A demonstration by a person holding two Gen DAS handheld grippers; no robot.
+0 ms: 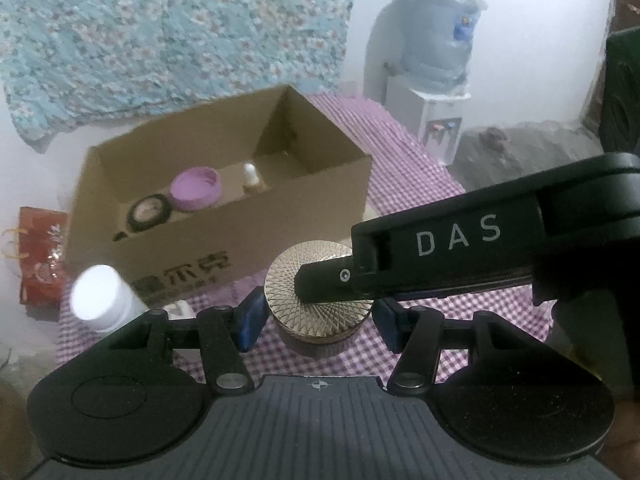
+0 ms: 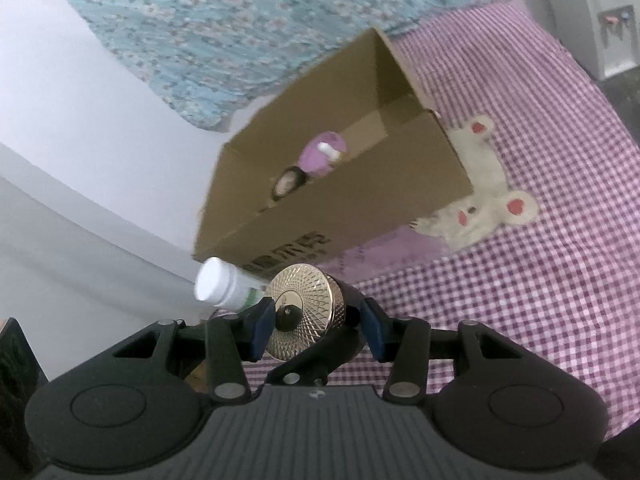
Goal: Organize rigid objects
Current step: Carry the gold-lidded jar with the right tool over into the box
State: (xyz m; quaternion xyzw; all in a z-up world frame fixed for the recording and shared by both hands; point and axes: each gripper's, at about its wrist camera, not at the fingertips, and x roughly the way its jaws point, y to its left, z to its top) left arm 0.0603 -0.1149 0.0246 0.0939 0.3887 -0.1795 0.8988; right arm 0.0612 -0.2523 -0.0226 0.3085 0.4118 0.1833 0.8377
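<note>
A round jar with a gold patterned lid (image 1: 316,300) stands on the purple checked cloth in front of an open cardboard box (image 1: 248,232). My left gripper (image 1: 318,320) has its blue pads on either side of the jar, touching or nearly touching it. My right gripper (image 2: 316,326) reaches in from the right, and its pads close on the gold lid (image 2: 306,312); its finger lies across the lid in the left wrist view. The box (image 2: 360,184) holds a purple lid (image 1: 196,190), a black tape roll (image 1: 150,212) and a small white bottle (image 1: 251,176).
A white-capped bottle (image 1: 102,300) stands left of the jar, also in the right wrist view (image 2: 224,286). A plush bear patch (image 2: 476,196) lies right of the box. A water dispenser (image 1: 436,92) stands behind. A floral blanket (image 1: 160,32) and a red bag (image 1: 40,260) lie at the left.
</note>
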